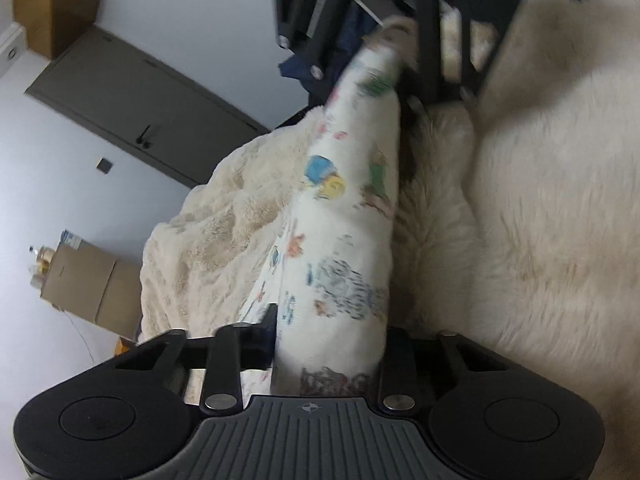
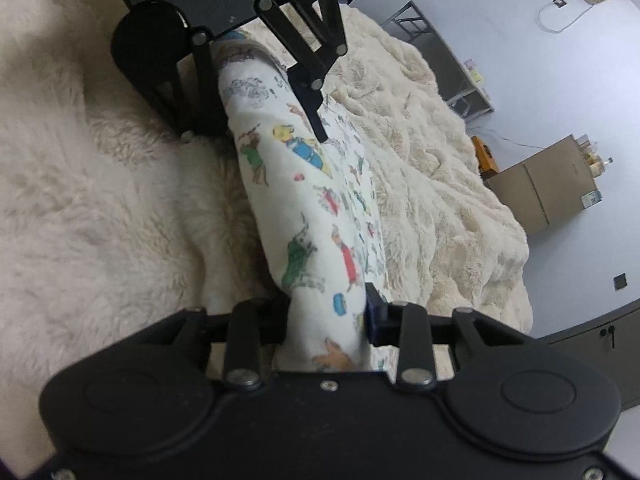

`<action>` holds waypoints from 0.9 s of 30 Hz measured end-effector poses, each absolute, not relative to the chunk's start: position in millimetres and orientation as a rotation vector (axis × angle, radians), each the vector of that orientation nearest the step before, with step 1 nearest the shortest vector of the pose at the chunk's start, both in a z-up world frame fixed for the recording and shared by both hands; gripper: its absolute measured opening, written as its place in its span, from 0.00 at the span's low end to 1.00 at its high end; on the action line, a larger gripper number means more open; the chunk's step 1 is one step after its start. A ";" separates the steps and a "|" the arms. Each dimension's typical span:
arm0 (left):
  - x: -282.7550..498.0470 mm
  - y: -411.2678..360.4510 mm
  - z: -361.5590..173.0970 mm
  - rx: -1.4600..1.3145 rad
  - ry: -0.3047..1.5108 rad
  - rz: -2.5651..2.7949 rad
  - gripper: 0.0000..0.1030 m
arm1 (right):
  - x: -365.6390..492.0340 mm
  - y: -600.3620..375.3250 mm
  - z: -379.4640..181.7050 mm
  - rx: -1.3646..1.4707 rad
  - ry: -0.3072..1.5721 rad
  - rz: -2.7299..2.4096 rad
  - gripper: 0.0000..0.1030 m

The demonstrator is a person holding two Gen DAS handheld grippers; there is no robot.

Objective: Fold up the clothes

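Observation:
A white garment (image 1: 352, 208) printed with small coloured cartoon figures is bunched into a long band and stretched between both grippers, above a fluffy bed cover. In the left wrist view my left gripper (image 1: 328, 332) is shut on one end of it, and my right gripper (image 1: 372, 76) holds the far end at the top. The right wrist view shows the same garment (image 2: 304, 200) running from my right gripper (image 2: 326, 308), shut on its near end, up to my left gripper (image 2: 256, 132). Part of the cloth hangs below the band onto the cover.
A cream plush blanket (image 2: 432, 168) covers the bed, with a whiter furry throw (image 1: 540, 200) beside it. Off the bed stand a cardboard box (image 2: 548, 192), a metal rack (image 2: 460, 80) and a grey door (image 1: 132, 104). The floor (image 2: 560, 80) is pale.

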State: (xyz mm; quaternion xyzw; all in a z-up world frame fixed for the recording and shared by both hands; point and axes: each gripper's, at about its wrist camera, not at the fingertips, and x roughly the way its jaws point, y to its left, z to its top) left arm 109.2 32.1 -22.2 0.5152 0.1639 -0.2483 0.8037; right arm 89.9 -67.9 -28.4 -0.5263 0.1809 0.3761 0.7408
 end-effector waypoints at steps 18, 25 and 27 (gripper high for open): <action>49.7 273.0 111.8 1.075 0.457 -0.077 0.19 | 87.1 177.9 102.0 -1.135 0.214 1.040 0.20; -12.9 355.2 27.4 1.339 0.291 0.361 0.19 | 42.9 287.2 38.9 -1.113 -0.167 0.963 0.21; -41.3 370.7 -30.6 1.339 0.363 0.375 0.24 | 15.9 299.9 -37.4 -1.228 -0.184 0.972 0.29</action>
